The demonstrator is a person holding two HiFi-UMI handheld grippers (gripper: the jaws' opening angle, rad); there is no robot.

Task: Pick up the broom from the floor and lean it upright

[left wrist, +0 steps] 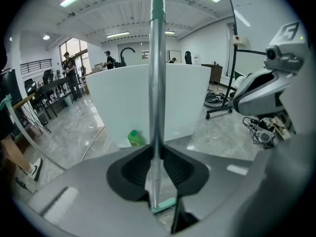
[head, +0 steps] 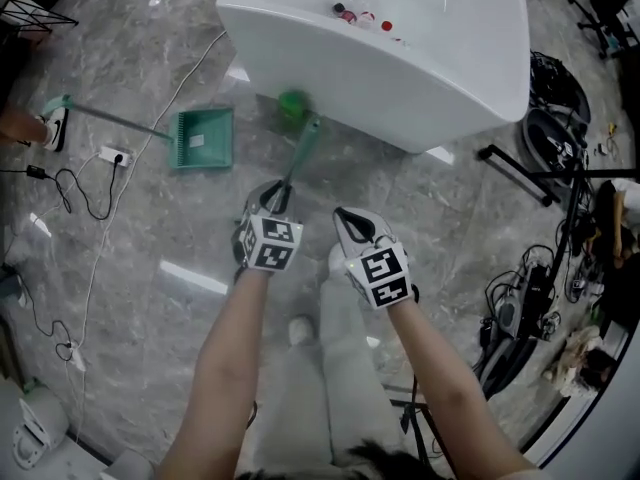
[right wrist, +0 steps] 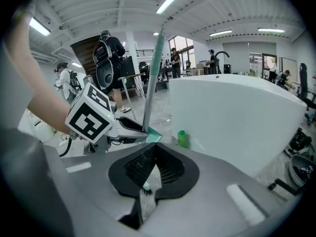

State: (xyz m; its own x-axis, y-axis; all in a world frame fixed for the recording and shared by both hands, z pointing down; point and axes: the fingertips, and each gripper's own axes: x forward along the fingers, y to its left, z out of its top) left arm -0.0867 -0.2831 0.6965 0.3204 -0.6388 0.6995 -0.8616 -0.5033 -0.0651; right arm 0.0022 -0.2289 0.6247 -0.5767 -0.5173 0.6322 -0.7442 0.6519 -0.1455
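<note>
Head view: left gripper (head: 272,200) pinches the broom (head: 303,150) by its pole, which rises from the jaws and tilts away toward the white tub (head: 400,88). The right gripper (head: 346,218) hangs just beside it, off the pole.

Left gripper view: the pole runs straight up between the clamped pads, with the green head end (left wrist: 164,205) below.

Right gripper view: its jaw tips are pressed together on nothing. The pole stands up-left, nearer the left hand, so the leaning looks like that hand's job.
</note>
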